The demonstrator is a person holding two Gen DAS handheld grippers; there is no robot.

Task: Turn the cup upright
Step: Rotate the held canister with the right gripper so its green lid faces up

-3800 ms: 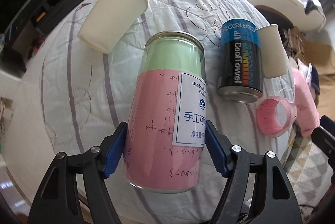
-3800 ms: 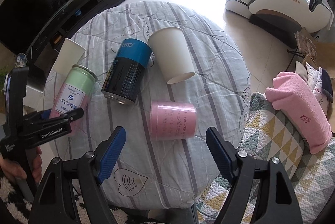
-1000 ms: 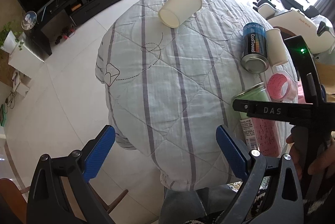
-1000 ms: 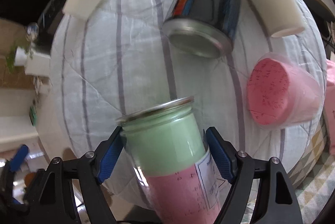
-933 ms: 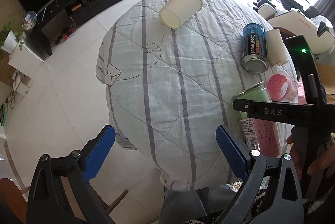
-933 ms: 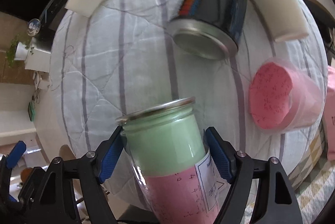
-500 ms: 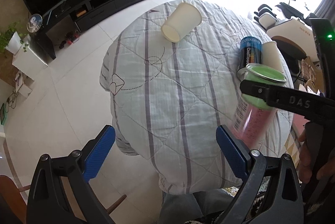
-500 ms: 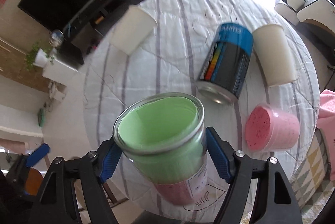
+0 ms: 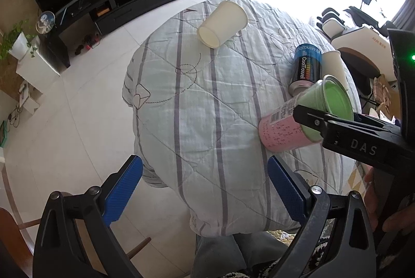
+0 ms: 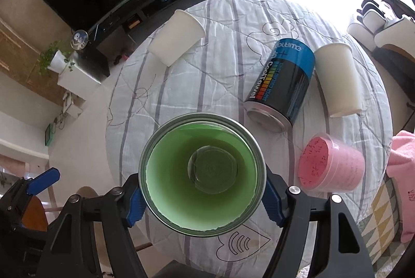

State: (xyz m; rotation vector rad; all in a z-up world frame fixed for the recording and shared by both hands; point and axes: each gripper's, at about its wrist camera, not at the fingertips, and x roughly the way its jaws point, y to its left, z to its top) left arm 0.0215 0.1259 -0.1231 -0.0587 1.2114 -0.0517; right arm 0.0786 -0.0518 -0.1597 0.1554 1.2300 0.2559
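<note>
My right gripper (image 10: 201,197) is shut on the green-and-pink can-shaped cup (image 10: 202,174), held above the table with its open mouth toward the camera. In the left wrist view the same cup (image 9: 298,119) hangs tilted over the table's right side, clamped by the right gripper's black fingers (image 9: 337,127). My left gripper (image 9: 205,187) is open and empty, off the table's near edge. On the table lie a white paper cup (image 9: 221,25), a black-and-blue can (image 10: 281,86), a second white cup (image 10: 337,80) and a pink cup (image 10: 329,166), all on their sides.
The round table carries a grey striped quilt (image 9: 197,101). A black TV stand (image 9: 135,2) runs along the far wall, a white massage chair (image 9: 360,36) stands at the right, and a pink towel (image 10: 402,174) lies on a sofa beside the table.
The right gripper has lifted the green-and-pink cup off the table and turned it, so its mouth now faces the right wrist camera. The left gripper stays open and back.
</note>
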